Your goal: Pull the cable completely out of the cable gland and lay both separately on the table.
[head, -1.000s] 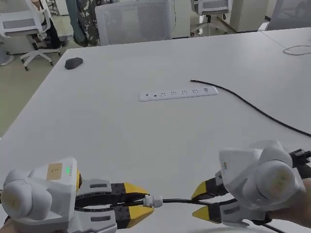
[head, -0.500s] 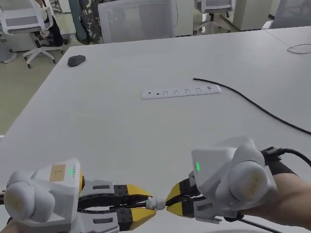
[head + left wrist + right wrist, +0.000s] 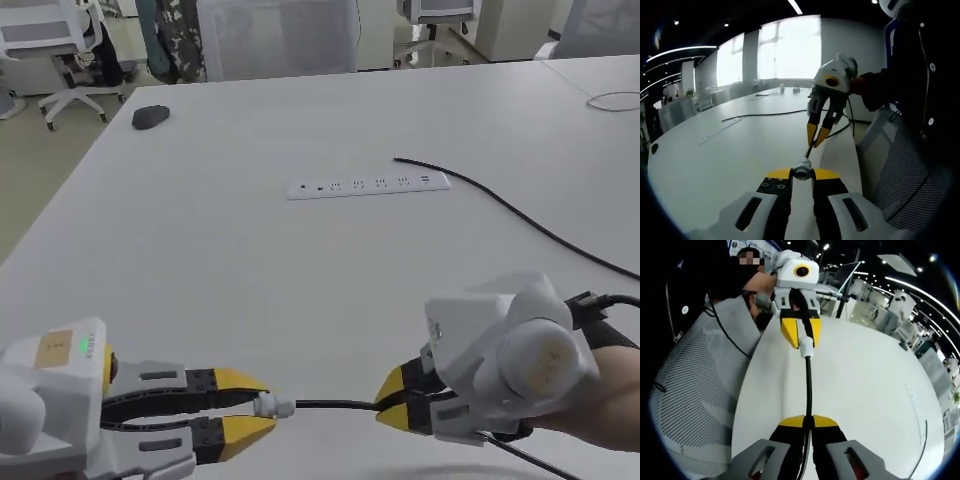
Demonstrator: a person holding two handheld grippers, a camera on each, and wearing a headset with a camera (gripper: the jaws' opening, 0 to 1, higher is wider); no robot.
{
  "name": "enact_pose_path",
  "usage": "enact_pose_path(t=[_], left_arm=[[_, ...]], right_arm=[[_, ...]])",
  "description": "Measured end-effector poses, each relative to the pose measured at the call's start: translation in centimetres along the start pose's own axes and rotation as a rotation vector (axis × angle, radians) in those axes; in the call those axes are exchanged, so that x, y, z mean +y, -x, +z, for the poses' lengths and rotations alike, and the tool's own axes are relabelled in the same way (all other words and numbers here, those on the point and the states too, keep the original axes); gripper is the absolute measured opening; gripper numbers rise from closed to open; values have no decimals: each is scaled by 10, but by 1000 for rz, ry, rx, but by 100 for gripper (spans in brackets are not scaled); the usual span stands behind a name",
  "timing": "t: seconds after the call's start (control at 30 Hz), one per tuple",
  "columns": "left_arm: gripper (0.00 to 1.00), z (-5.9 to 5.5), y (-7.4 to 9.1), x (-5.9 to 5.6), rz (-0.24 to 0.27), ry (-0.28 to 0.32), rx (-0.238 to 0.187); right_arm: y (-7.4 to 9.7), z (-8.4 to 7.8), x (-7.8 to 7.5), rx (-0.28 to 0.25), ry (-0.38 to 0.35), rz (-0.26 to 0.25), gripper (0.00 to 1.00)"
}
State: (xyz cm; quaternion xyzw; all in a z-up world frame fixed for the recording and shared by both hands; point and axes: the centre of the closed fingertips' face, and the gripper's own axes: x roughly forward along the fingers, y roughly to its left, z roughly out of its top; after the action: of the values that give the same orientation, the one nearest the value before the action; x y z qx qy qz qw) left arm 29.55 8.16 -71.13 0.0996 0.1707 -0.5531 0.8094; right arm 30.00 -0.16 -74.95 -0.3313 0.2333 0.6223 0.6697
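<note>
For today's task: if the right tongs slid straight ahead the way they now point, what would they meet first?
Following the black cable they are shut on, the right tongs would most likely meet the white cable gland first, held in the left tongs.

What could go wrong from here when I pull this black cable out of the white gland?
The small white plastic cable gland sits only at the very tips of the left tongs, so a hard pull might pop it loose. The right tongs pinch the thin black cable, which may slide through them instead of leaving the gland.
</note>
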Motion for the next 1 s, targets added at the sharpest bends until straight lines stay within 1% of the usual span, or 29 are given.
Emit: enact_pose_path(t=[0.03,0.07,0.13,0.17,0.2,0.23,0.27,0.33,0.37,0.4,0.43,0.47,0.5,0.53,0.57,0.6,0.67,0.7,0.73,0.77,0.8,0.83,0.87,0.93,1.0], left_arm=[[15,-2,3,2,13,5,2],[15,-3,8,3,27,15,-7],[15,-6,16,5,56,15,-8],[15,-6,22,6,71,31,-25],[15,-8,26,8,88,35,-29],[15,-11,30,10,105,37,-26],[15,-13,33,10,113,49,-28],[15,-20,43,13,153,66,-40],[15,-23,47,13,164,80,-47],[15,-30,53,14,184,97,-48],[15,-35,59,14,206,106,-53],[15,-38,63,13,213,120,-55],[15,-41,68,14,231,129,-60],[15,-44,75,17,270,142,-76],[15,-47,79,16,282,166,-83],[15,-52,87,19,318,175,-91],[15,-60,96,18,354,201,-106],[15,-63,99,18,369,210,-112],[15,-69,103,15,379,232,-118],[15,-72,105,14,386,238,-122],[15,-76,108,13,395,240,-125],[15,-83,111,13,411,252,-124],[15,-87,114,13,424,268,-127],[15,-96,121,15,458,285,-132],[15,-99,126,16,483,296,-149]], right_arm=[[0,2,0,-5,-6,1,0],[-1,3,0,-6,-7,1,0],[-5,2,-2,8,-9,-5,0],[-7,0,-5,25,-30,-25,0],[-8,-2,-9,37,-45,-47,0],[-10,-1,-10,38,-50,-48,0],[-11,1,-10,33,-58,-45,0],[-14,9,-12,7,-110,-59,0],[-16,12,-13,-2,-122,-55,0],[-19,18,-16,-15,-145,-64,0],[-22,23,-19,-23,-151,-74,0],[-26,30,-20,-33,-162,-69,0],[-29,34,-22,-40,-169,-77,0],[-34,40,-25,-47,-167,-84,0],[-38,44,-27,-54,-178,-84,0],[-43,52,-30,-72,-201,-91,0],[-52,67,-29,-111,-236,-67,0],[-56,71,-31,-116,-227,-76,0],[-62,77,-30,-126,-218,-75,0],[-66,81,-30,-138,-217,-79,0],[-70,89,-31,-175,-214,-91,0],[-76,99,-30,-217,-229,-88,0],[-83,107,-27,-239,-264,-78,0],[-92,117,-25,-262,-259,-73,0],[-103,128,-21,-284,-263,-57,0]])
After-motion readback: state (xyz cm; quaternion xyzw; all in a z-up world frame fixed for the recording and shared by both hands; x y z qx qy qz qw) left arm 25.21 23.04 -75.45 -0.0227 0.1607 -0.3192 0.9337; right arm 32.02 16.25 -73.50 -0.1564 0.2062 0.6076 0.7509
